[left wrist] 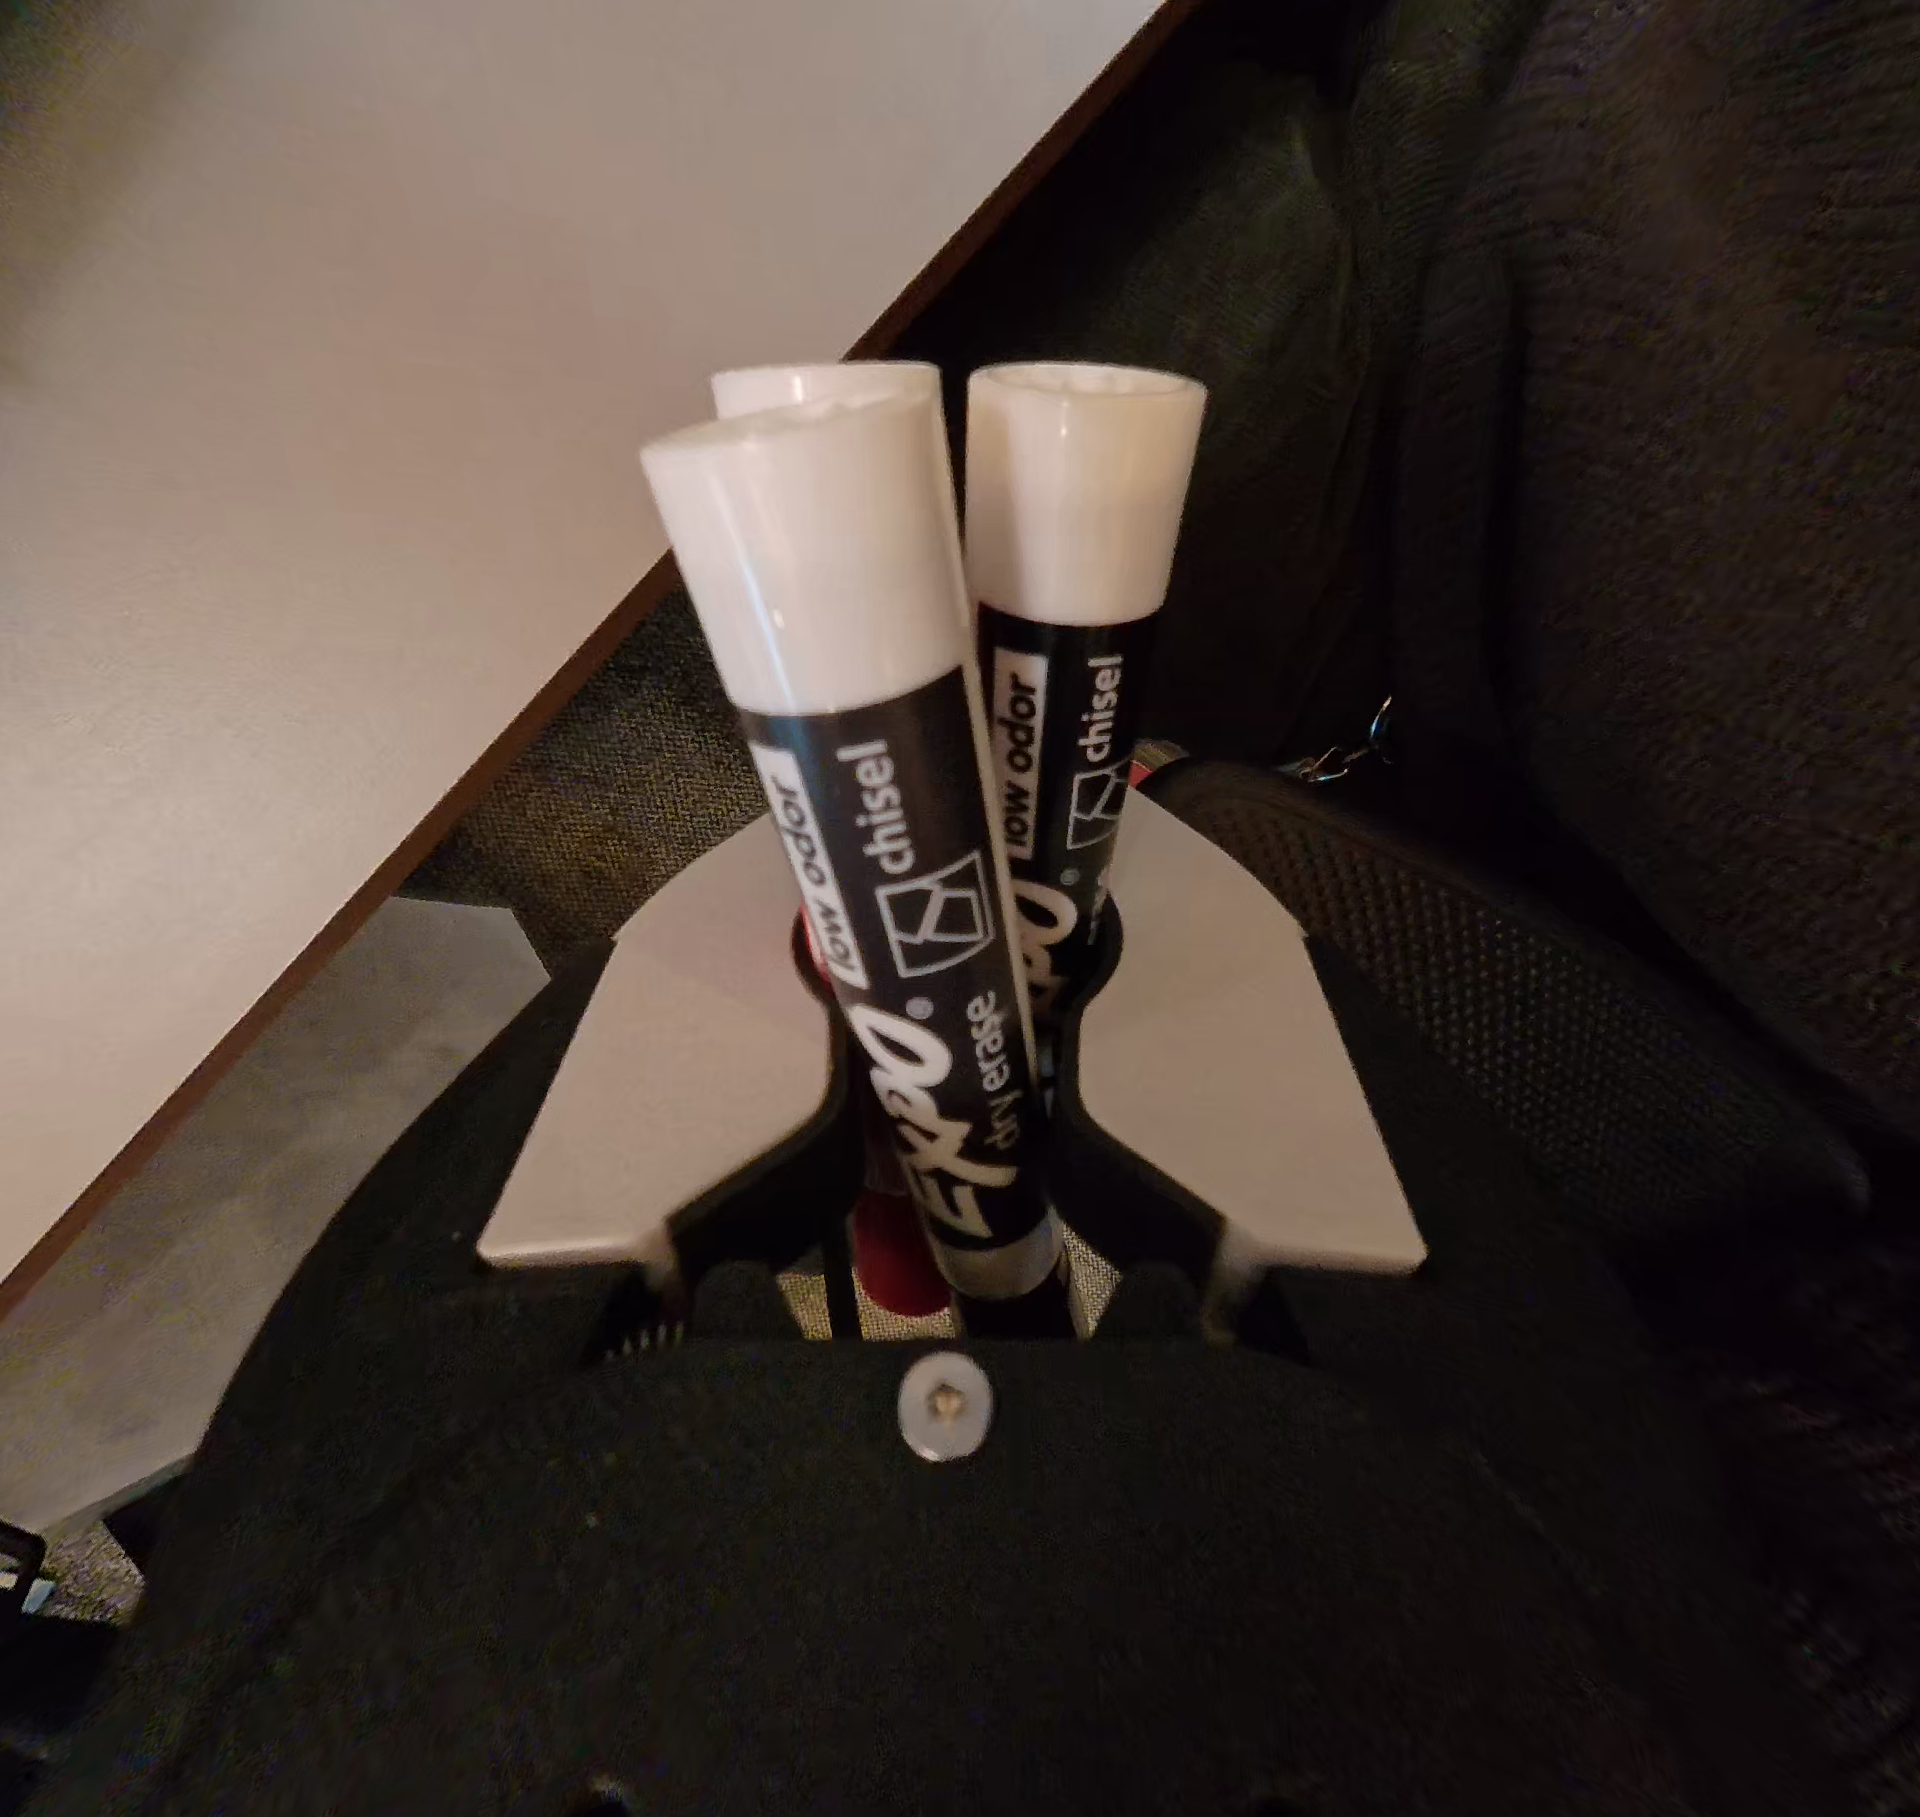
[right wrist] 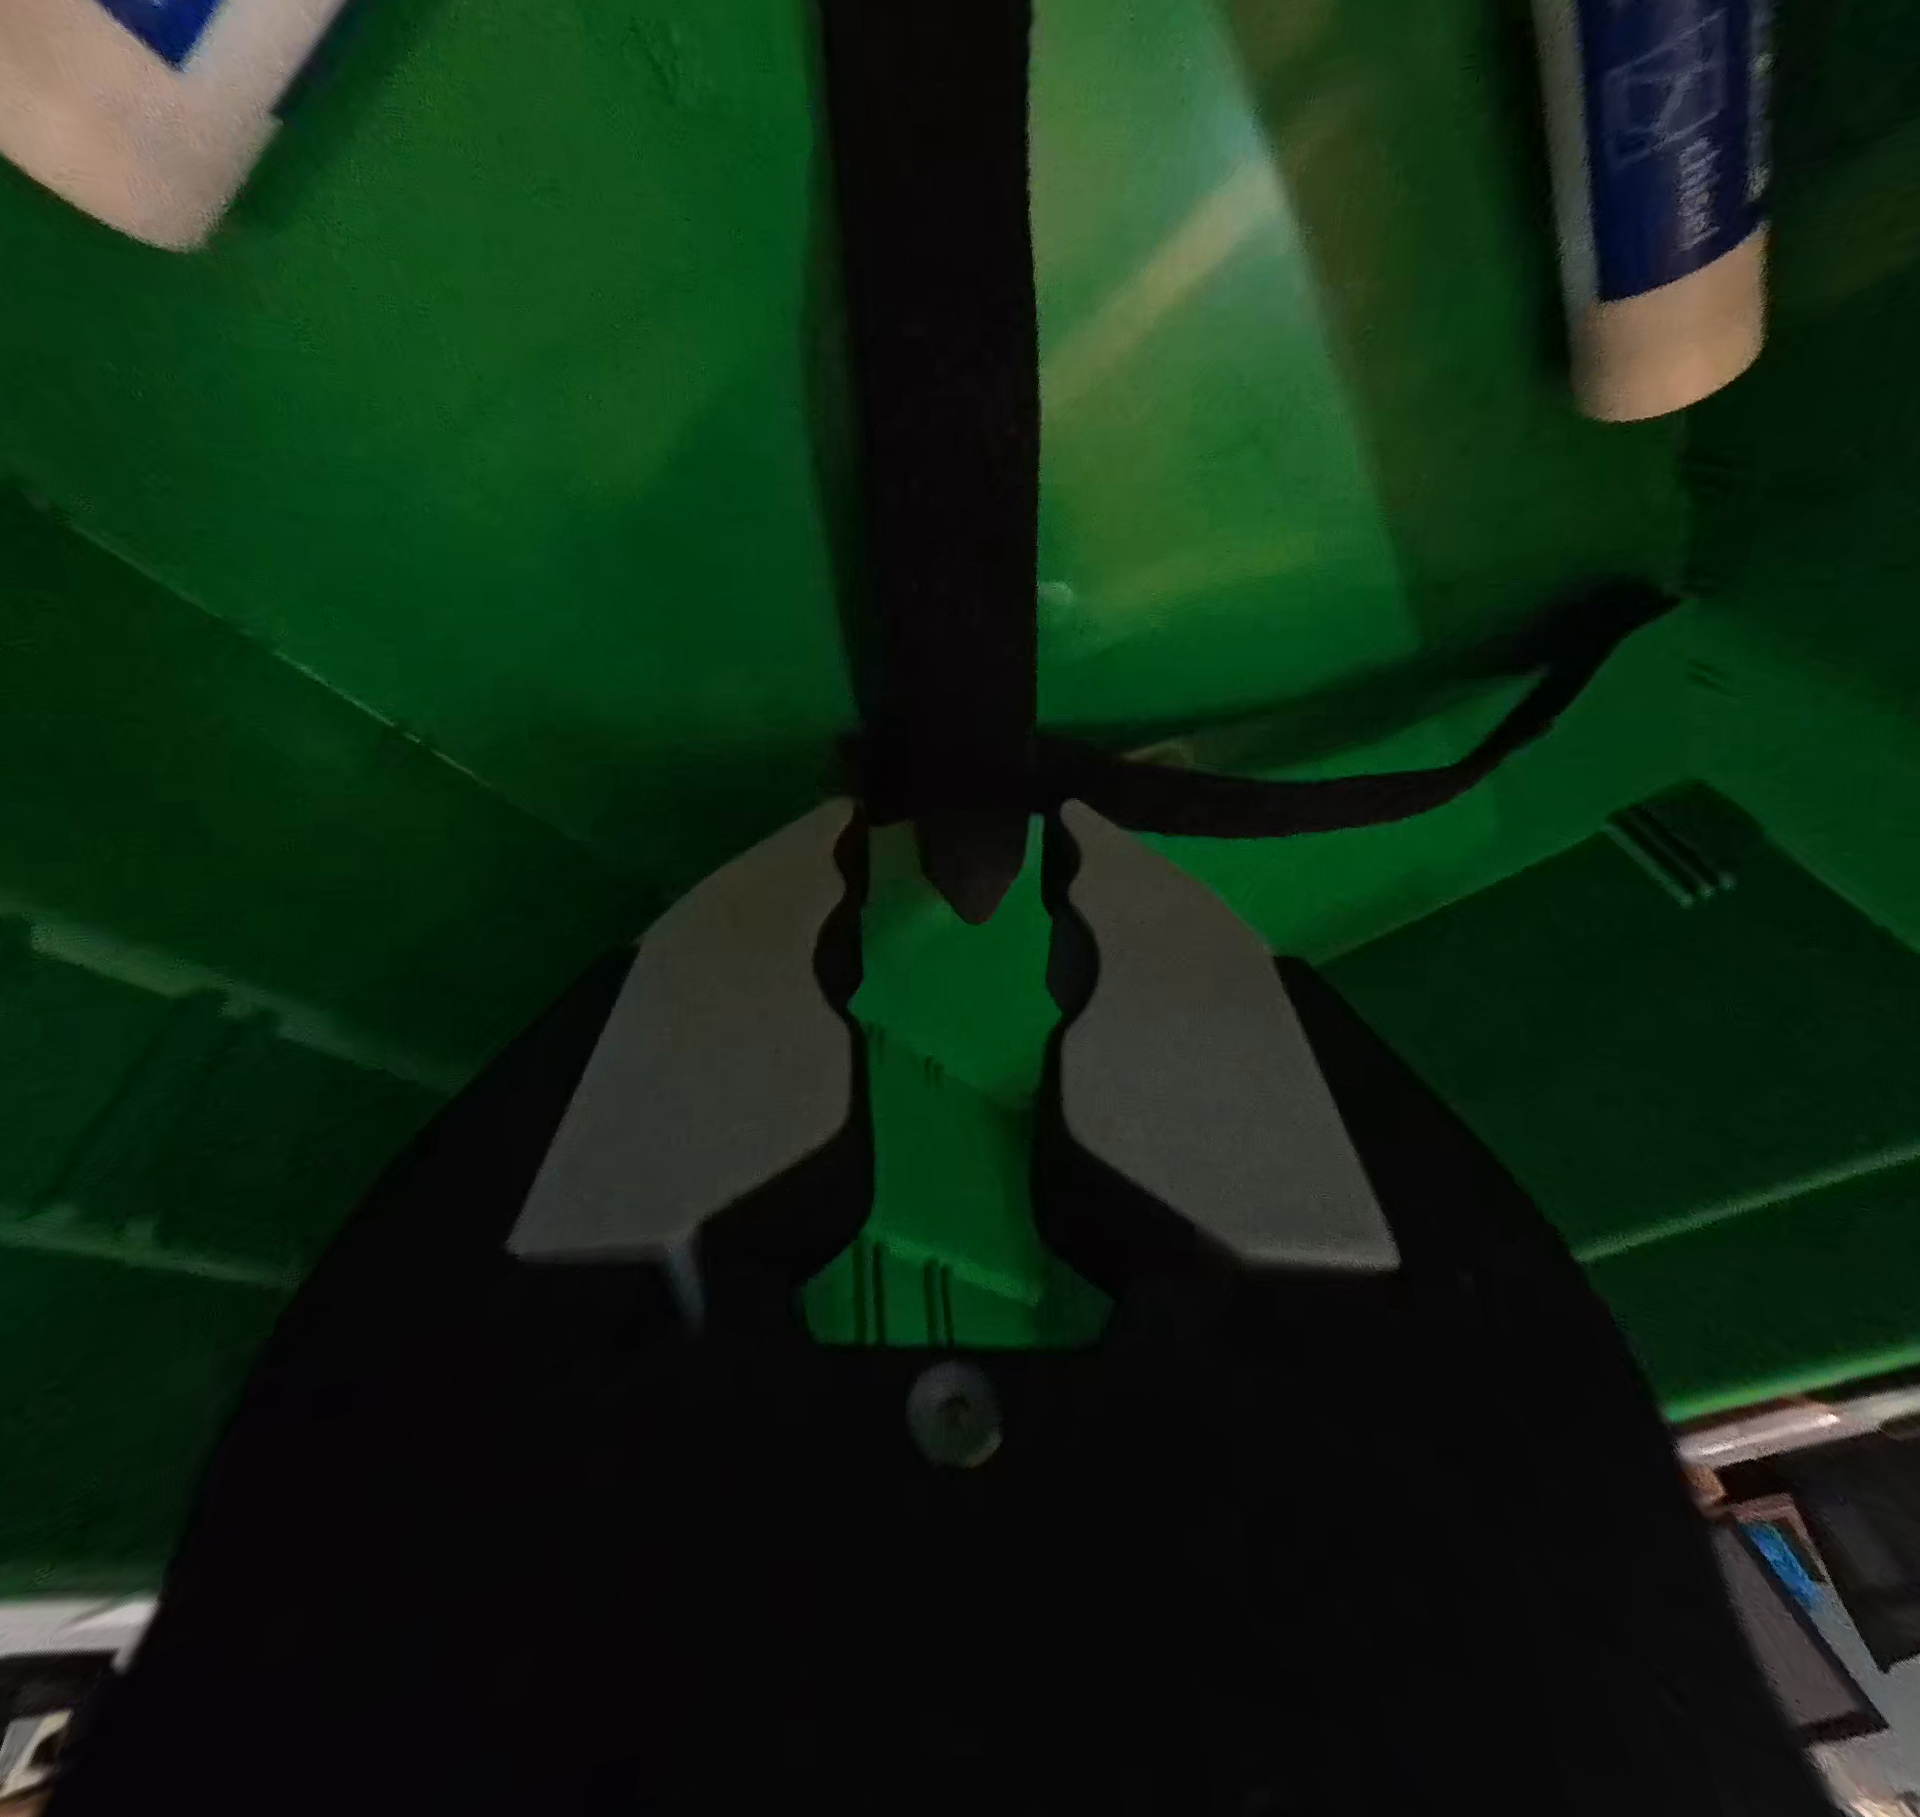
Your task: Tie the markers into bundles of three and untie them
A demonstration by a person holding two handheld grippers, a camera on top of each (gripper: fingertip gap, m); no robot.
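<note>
Backdrop, left wrist view: a white table [left wrist: 416, 313] was seen top-left, its dark brown edge cut diagonally across the shot; dark fabric [left wrist: 1558, 313] filled the right side, with a black mesh part [left wrist: 1455, 936] just behind the right finger.

Left gripper [left wrist: 956, 936]: clamped shut around a bundle of markers [left wrist: 821, 572], three white ends poking forward and fanned a bit, black labels wrapped round them. A red cap [left wrist: 894, 1237] was spotted low down between the fingers.

Bundle location: held off the table, past its edge, over the dark fabric side.

Backdrop, right wrist view: pretty blurry, but a green bin [right wrist: 468, 520] was made out all around, its walls and ribs close on every side.

Right gripper [right wrist: 956, 832]: jaws were parted a little. The pointed tip of a black marker [right wrist: 935, 365] sat between the fingertips, green showing either side, so no pinch was seen.

Neighbours: a black cord [right wrist: 1299, 806] ran off to the right just past the fingertips. One blue-labelled marker [right wrist: 1662, 157] was seen top-right, another blue-labelled one [right wrist: 135, 32] top-left, both well apart from the jaws.

Room: tight inside the bin, open on the table side for the left.
</note>
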